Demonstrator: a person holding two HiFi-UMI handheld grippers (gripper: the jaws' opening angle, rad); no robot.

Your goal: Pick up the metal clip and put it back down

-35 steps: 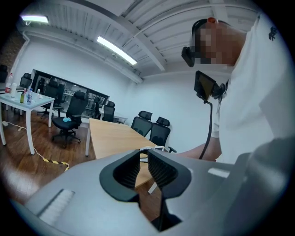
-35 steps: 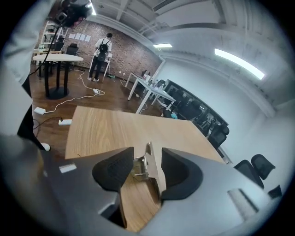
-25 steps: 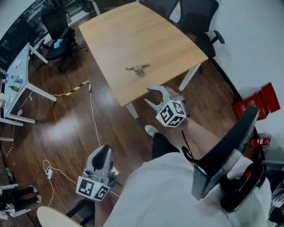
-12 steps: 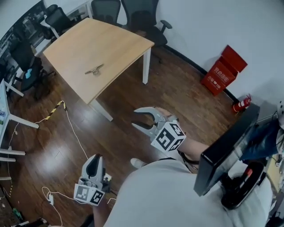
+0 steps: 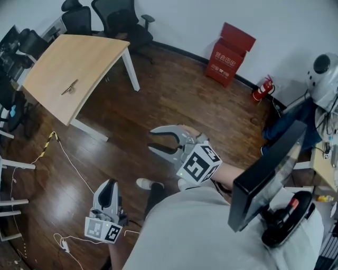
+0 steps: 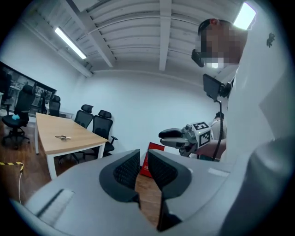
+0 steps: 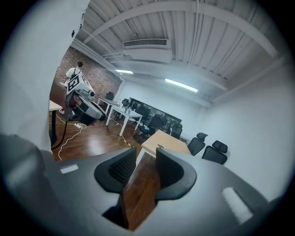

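Observation:
The metal clip (image 5: pixel 69 87) lies flat on the light wooden table (image 5: pixel 90 55), far off at the upper left of the head view. It also shows small on the table in the left gripper view (image 6: pixel 62 137). My right gripper (image 5: pixel 151 140) hangs over the dark wood floor, well clear of the table. Its jaws are closing, with nothing between them. My left gripper (image 5: pixel 108 185) is held low at the lower left, its fingers a narrow slit apart and empty. Each gripper appears in the other's view: the right gripper (image 6: pixel 161 139) and the left gripper (image 7: pixel 97 114).
Black office chairs (image 5: pixel 119 16) stand behind the table. A red box (image 5: pixel 231 47) and a fire extinguisher (image 5: pixel 261 89) sit by the far wall. A white cable (image 5: pixel 71 166) and a yellow-black strip (image 5: pixel 48 140) lie on the floor. A dark panel (image 5: pixel 264 176) rises at my right.
The view has swung away from the table, which has slid to the upper left. My right gripper has come off the table's edge and now hangs over the floor. The clip stays put.

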